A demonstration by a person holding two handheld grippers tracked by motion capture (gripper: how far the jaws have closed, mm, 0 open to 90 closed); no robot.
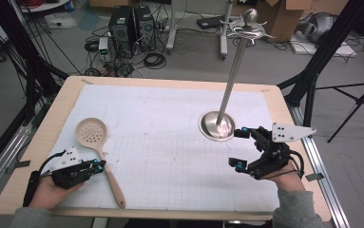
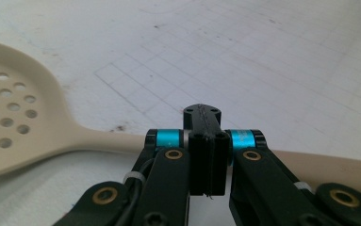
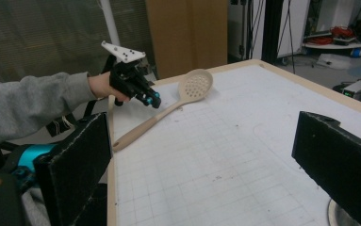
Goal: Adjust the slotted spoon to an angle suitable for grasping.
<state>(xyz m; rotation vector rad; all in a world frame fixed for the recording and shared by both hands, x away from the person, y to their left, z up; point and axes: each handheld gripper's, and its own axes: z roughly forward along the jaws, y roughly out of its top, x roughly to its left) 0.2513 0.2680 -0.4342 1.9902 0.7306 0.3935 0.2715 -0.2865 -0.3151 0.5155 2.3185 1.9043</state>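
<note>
Beige perforated plastic spoon on counter: left claw closed beside handle, right claw open; nudging could skid it.

A big sheet lies on the table and covers most of it. A spoon lies on the sheet at about 8 o'clock, bowl end far, handle end near. The left gripper sits at the spoon's 9 o'clock side, touching the handle. A stand stands on the sheet at about 2 o'clock from the middle. The right gripper is just near of the stand, at 4 o'clock on the table. The floor behind the table holds boxes and cables.
</note>
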